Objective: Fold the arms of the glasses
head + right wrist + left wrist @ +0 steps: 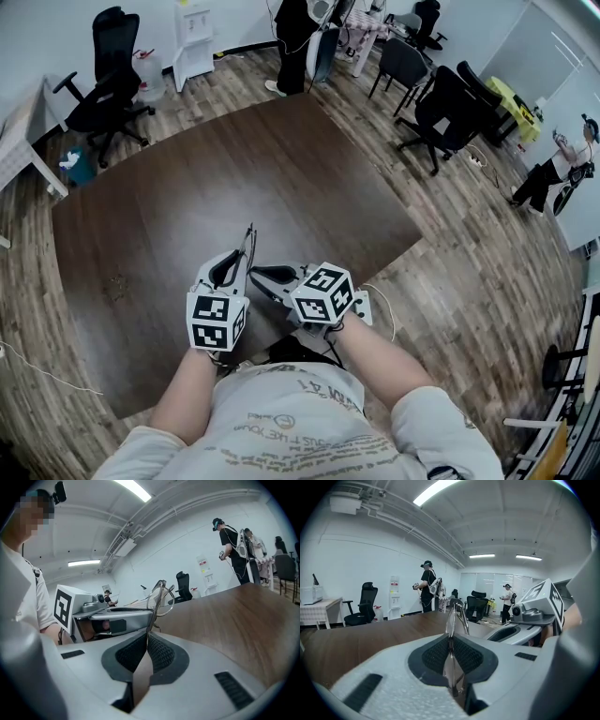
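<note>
The glasses [451,620], a thin wire-rimmed pair, are held in the air at the lower centre of the head view, just above the near edge of the dark wooden worktop [234,169] and not touching it. They stand nearly on edge between the two claws, and a slim stem points up the frame.

The left claw [451,644] has its jaws drawn almost fully together, with only the thin metal of the frame between the dark pads. Its own view shows the wire rising straight out of the pinch. The right claw [146,641] is likewise closed down to a sliver. A fine part of the glasses runs down into its pads, and a round lens rim shows just above them. Both claws therefore grip the same pair, close beside each other, the left reaching up the frame and the right reaching in from the right.

By my judgement the fold itself is in hand: one claw steadies the frame while the other has an arm. How far either arm is already folded I cannot tell; the wire is too thin in all three views.

The next move probably calls for a small, gentle swing of the pinched arm about its hinge toward the lenses, while the other claw keeps the frame from twisting.

Beyond the worktop are office chairs [108,80], wood-pattern flooring, and people standing at the upper and right edges.
</note>
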The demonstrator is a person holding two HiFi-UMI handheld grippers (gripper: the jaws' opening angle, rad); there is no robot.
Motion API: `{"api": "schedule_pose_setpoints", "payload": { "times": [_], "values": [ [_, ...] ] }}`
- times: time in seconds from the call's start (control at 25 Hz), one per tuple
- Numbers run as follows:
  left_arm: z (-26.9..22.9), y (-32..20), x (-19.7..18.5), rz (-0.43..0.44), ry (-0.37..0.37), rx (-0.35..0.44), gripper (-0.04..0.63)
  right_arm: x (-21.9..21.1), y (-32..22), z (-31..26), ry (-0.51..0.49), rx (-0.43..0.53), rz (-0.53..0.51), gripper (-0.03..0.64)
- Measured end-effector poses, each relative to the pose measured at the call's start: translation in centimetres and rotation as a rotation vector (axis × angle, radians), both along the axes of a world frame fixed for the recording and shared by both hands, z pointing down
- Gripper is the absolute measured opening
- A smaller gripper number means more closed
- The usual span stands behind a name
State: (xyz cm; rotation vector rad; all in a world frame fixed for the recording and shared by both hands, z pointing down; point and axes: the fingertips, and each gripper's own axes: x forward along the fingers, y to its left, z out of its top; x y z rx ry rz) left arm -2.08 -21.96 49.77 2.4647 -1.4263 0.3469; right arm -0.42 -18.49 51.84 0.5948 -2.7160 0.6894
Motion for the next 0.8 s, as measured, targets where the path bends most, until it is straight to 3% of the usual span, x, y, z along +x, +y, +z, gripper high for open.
{"api": "schedule_pose_setpoints", "payload": {
  "times": [0.24, 0.52, 0.64, 0.8],
  "values": [
    [0.5, -0.8, -1.1, -0.028, -0.019, -0.016, 0.041, 1.1, -0.5, -0.3, 0.075, 0.131, 0.052, 0.017],
    [2.0, -2.2, -2.1, -0.048, -0.054, -0.045, 0.041, 3.4, -2.6, -1.4, 0.014, 0.117, 0.183, 0.015],
    [3.0, -2.8, -2.3, -0.056, -0.122, -0.050, 0.041, 4.2, -3.0, -2.0, -0.011, 0.116, 0.230, 0.015],
    [5.1, -3.6, -2.6, -0.088, -0.269, -0.050, 0.043, 5.3, -3.6, -2.7, -0.026, 0.137, 0.284, 0.015]
  ]
}}
